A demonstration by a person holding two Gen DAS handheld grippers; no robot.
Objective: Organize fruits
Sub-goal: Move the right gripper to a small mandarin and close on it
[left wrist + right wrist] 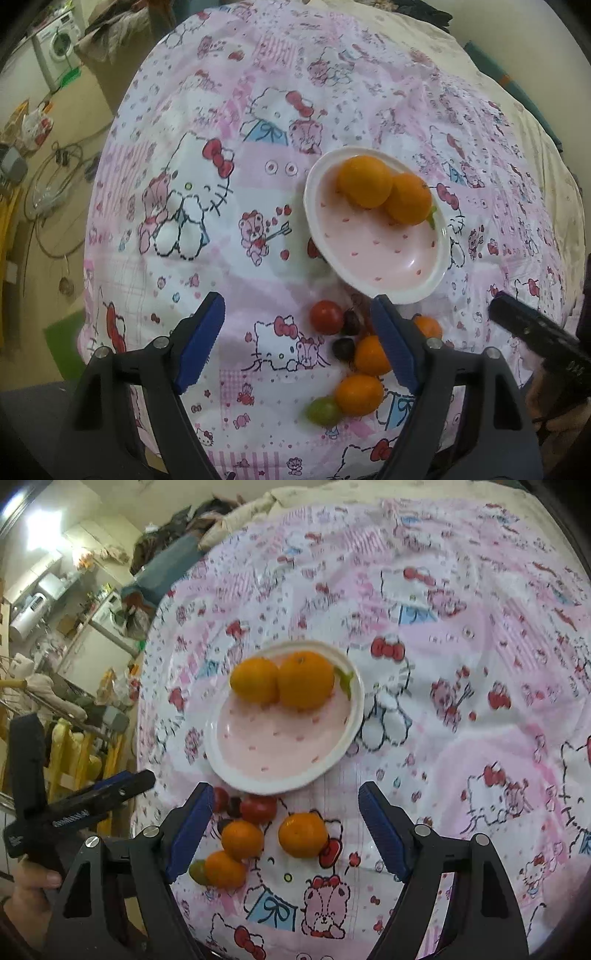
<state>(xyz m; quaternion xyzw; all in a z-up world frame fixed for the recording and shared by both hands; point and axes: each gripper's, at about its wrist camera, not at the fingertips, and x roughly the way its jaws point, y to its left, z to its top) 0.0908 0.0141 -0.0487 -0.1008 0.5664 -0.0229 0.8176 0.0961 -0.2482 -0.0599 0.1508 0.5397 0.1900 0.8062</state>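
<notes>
Pink plate half bare

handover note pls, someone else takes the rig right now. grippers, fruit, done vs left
Left gripper: open, empty, above the loose fruit.
Right gripper: open, empty, one orange between its fingers, not touched.
Plate on the patterned cloth: two oranges already in it.
Left on the cloth in front of the plate: three oranges, red tomatoes, dark grapes, one green fruit.
Likely next: move those to the plate.
</notes>
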